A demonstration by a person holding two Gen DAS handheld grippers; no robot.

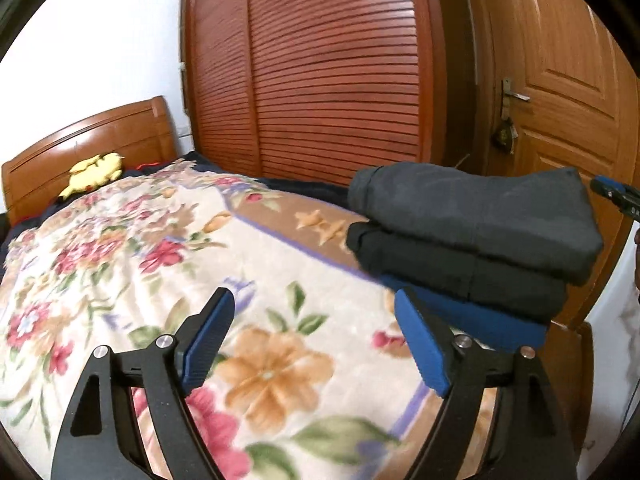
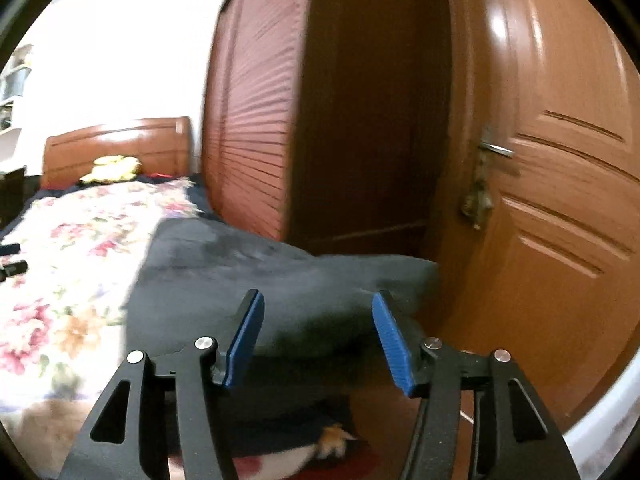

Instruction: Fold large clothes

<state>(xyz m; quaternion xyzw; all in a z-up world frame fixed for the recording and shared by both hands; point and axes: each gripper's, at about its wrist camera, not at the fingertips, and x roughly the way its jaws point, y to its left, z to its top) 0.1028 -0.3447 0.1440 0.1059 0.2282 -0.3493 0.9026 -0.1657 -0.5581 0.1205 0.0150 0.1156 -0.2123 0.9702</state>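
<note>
Folded dark grey garment tops a stack on the floral blanket, at the bed's right edge near the wooden door. Only the left wrist view shows the black and blue folded layers beneath. The left gripper is spread wide and empty. The right gripper, blurred, seems parted just above the grey cloth, gripping nothing.

No readable text, label or number anywhere — blurred throughout.
</note>
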